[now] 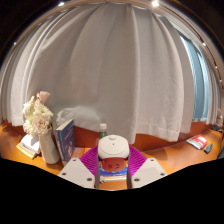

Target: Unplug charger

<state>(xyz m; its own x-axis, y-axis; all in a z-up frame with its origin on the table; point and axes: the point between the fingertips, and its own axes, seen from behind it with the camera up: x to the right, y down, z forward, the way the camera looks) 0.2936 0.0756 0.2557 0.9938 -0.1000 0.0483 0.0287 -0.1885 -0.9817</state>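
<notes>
A white, rounded charger [113, 146] with a reddish lower part sits between my two fingers, and the pink pads [88, 158] press on it from both sides. My gripper [113, 160] is shut on it and holds it up in front of a wooden desk [170, 152]. I cannot see a socket or a cable; the part of the charger below the pads is hidden.
A white curtain [120, 70] hangs behind the desk. To the left stand a vase of white flowers [40, 115] and upright books [65, 138]. A green-capped bottle [102, 130] is just beyond the charger. A red and white object [200, 142] lies at the right.
</notes>
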